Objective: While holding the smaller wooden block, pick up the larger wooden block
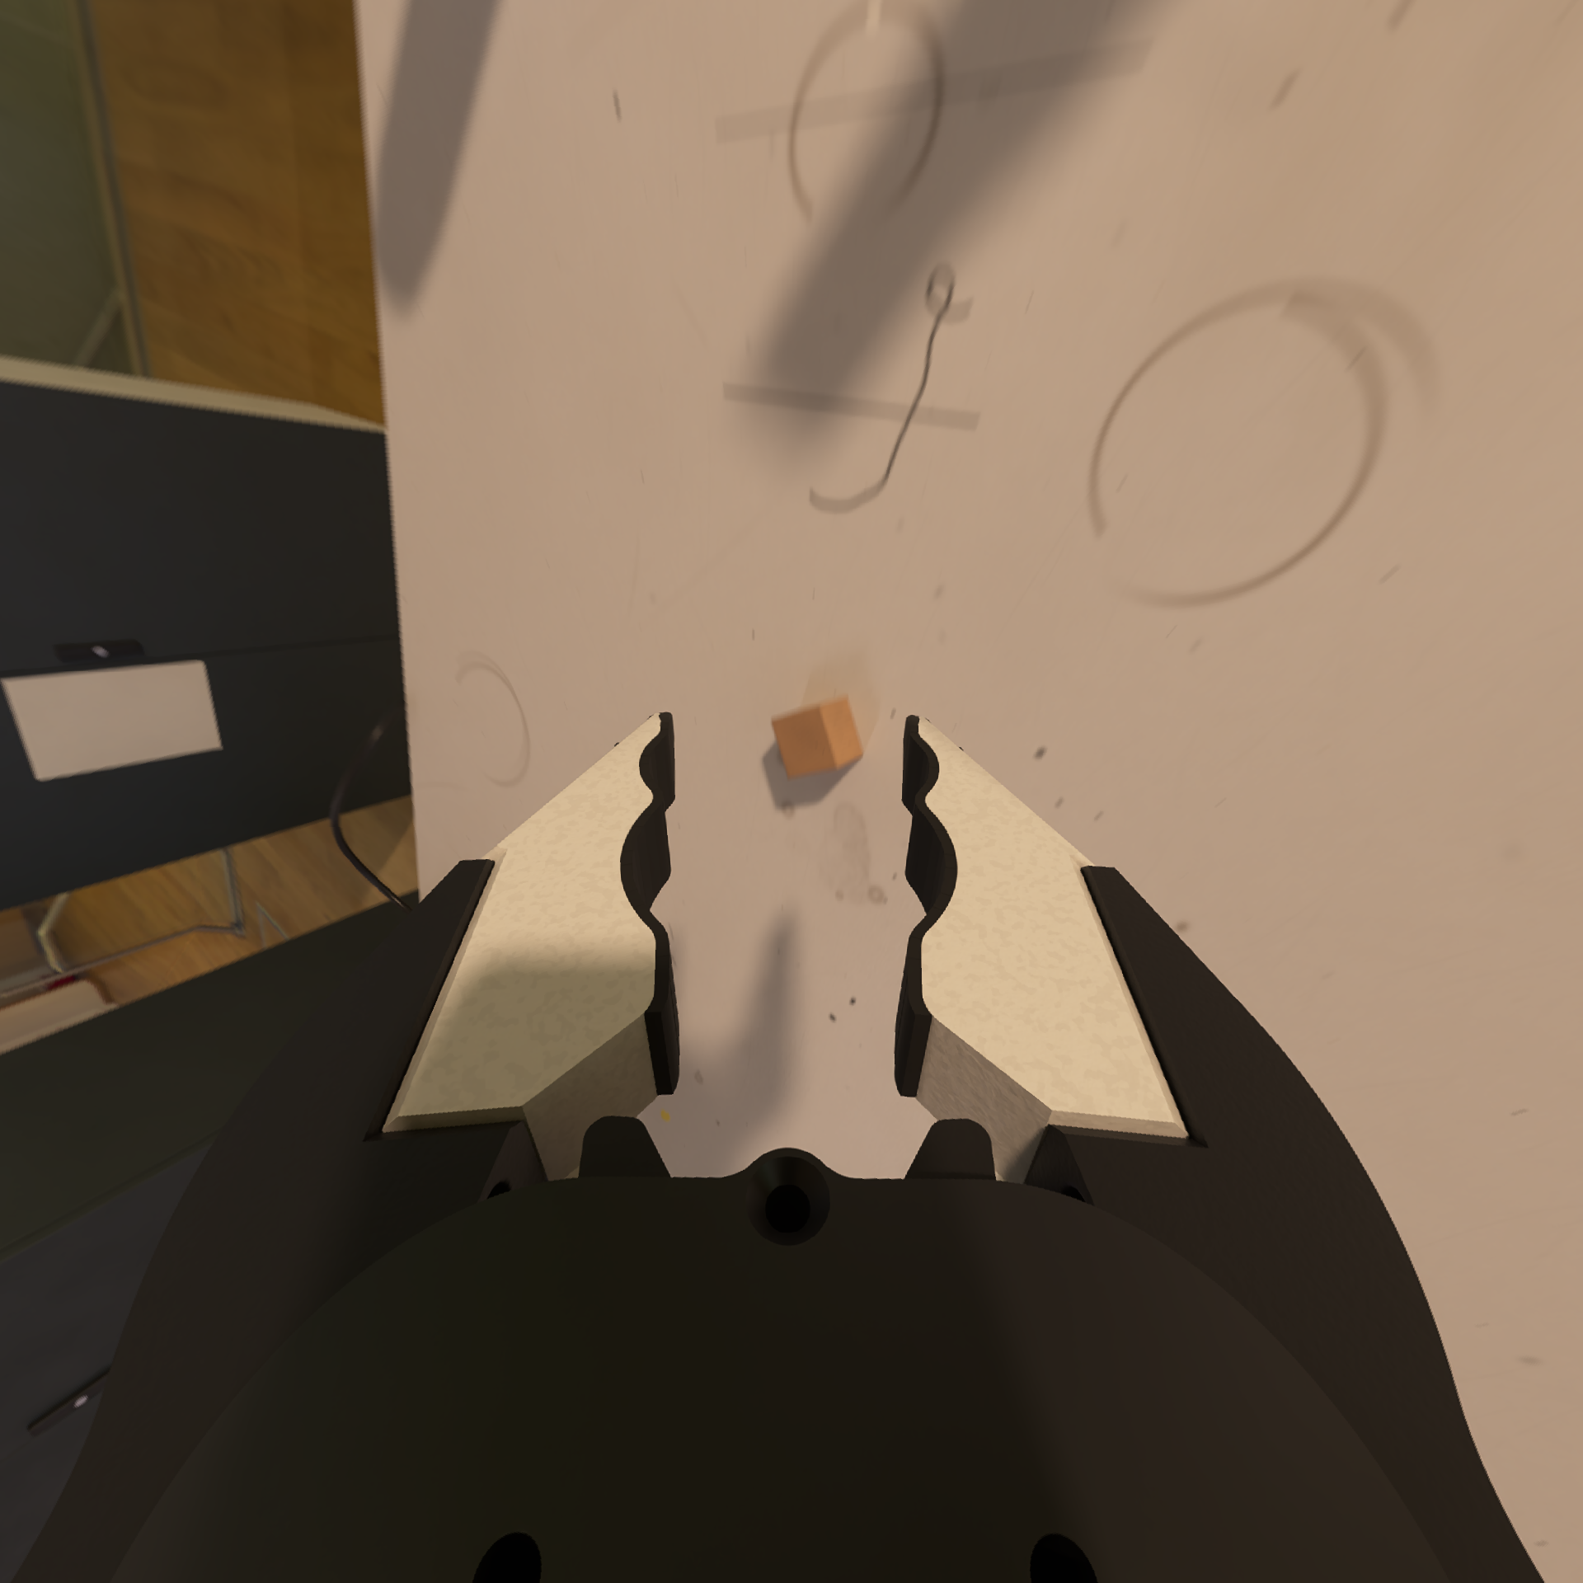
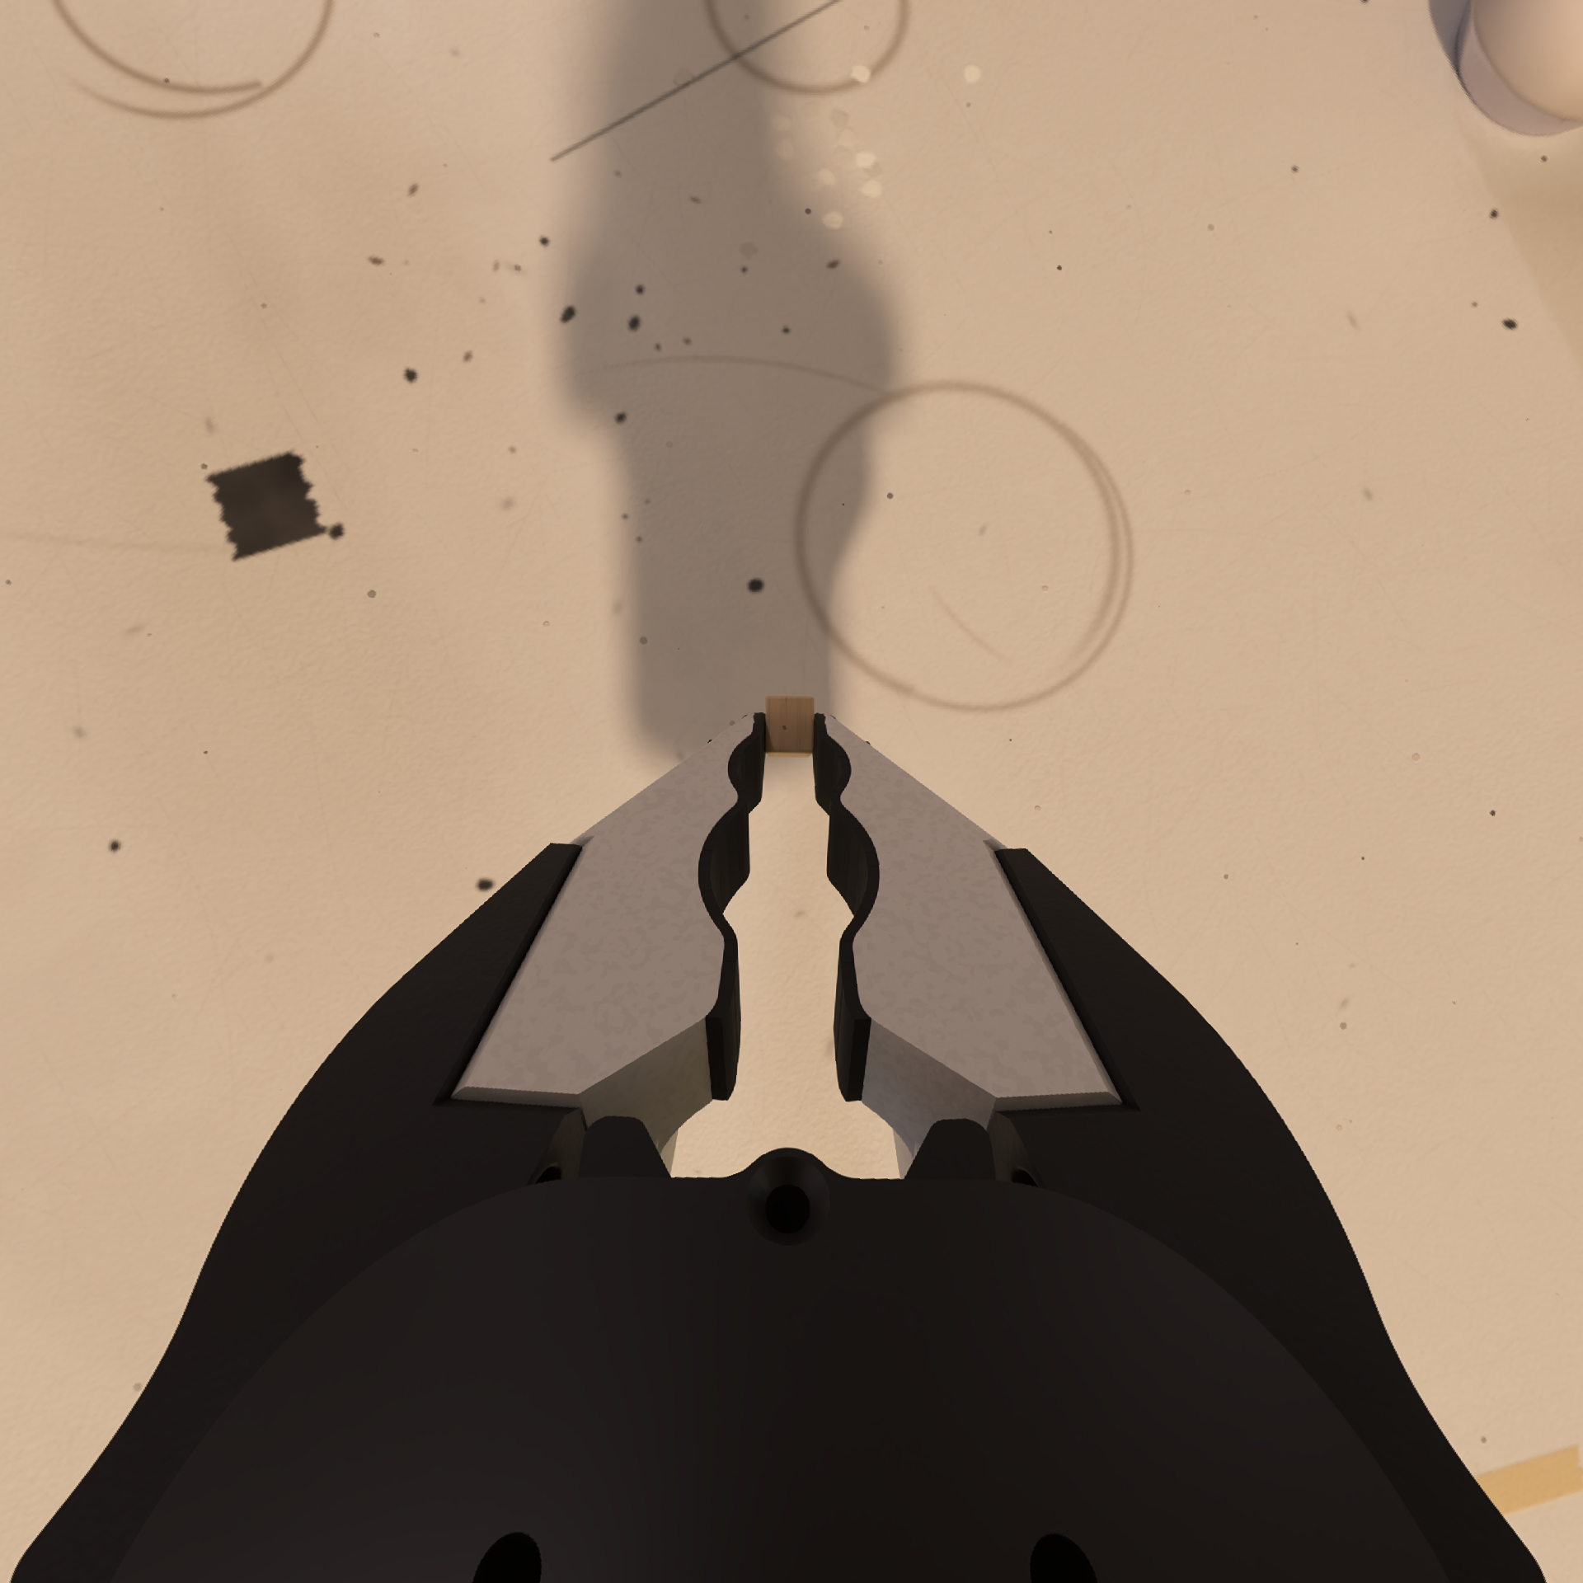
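Observation:
In the left wrist view, the larger wooden block [image 1: 816, 737], an orange-brown cube, lies on the pale stained tabletop [image 1: 1199, 771]. My left gripper [image 1: 788, 728] is open and empty. The block sits just beyond its fingertips, in line with the gap and apart from both fingers. In the right wrist view, my right gripper [image 2: 789, 728] is shut on the smaller wooden block [image 2: 790, 724], a pale cube pinched between the fingertips above the tabletop [image 2: 343, 771].
The table's left edge [image 1: 398, 685] runs close beside my left gripper, with wooden floor and a dark cabinet [image 1: 188, 600] beyond it. A white roll-like object [image 2: 1525, 60] sits at the far right corner of the right wrist view. A dark square stain [image 2: 270, 505] marks the table.

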Motion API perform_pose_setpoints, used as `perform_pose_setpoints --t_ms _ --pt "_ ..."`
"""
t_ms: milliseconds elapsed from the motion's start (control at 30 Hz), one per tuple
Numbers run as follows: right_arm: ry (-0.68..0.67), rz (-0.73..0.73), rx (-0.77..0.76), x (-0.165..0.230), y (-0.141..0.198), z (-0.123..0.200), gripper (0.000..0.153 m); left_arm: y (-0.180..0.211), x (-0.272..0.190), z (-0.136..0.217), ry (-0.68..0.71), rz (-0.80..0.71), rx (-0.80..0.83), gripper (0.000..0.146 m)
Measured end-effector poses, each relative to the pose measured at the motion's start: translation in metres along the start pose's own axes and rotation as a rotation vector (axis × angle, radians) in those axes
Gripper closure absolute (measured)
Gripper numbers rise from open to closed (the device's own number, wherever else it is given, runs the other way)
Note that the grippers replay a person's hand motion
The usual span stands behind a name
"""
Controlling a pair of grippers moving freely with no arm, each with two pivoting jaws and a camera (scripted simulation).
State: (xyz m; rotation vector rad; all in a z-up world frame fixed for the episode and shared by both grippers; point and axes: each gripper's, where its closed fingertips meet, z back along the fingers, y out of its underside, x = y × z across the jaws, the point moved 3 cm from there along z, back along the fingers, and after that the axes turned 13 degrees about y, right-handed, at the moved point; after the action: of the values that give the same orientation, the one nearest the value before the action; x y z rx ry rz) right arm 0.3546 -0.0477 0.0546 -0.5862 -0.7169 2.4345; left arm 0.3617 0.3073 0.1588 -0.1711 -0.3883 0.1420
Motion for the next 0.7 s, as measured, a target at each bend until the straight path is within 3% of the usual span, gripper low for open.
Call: perform_pose_setpoints --t_ms 133,367,467,633,700 --pt "-0.003 0.006 -0.004 0.001 -0.001 0.0 0.142 0.046 0.011 -0.041 0.093 0.05 0.044 0.093" --pt "-0.015 0.011 -0.019 0.002 -0.001 -0.001 0.142 0.067 0.007 -0.088 0.276 0.031 0.131 0.096" --pt "-0.015 0.012 -0.02 0.002 -0.001 -0.001 0.142 0.066 0.002 -0.097 0.329 0.03 0.135 0.108" --pt "-0.015 0.012 -0.021 0.002 -0.001 -0.001 0.142 0.064 0.01 -0.103 0.276 0.034 0.119 0.122" --pt "-0.014 0.013 -0.021 0.002 -0.001 -0.001 0.142 0.061 0.01 -0.098 0.278 0.04 0.092 0.134"
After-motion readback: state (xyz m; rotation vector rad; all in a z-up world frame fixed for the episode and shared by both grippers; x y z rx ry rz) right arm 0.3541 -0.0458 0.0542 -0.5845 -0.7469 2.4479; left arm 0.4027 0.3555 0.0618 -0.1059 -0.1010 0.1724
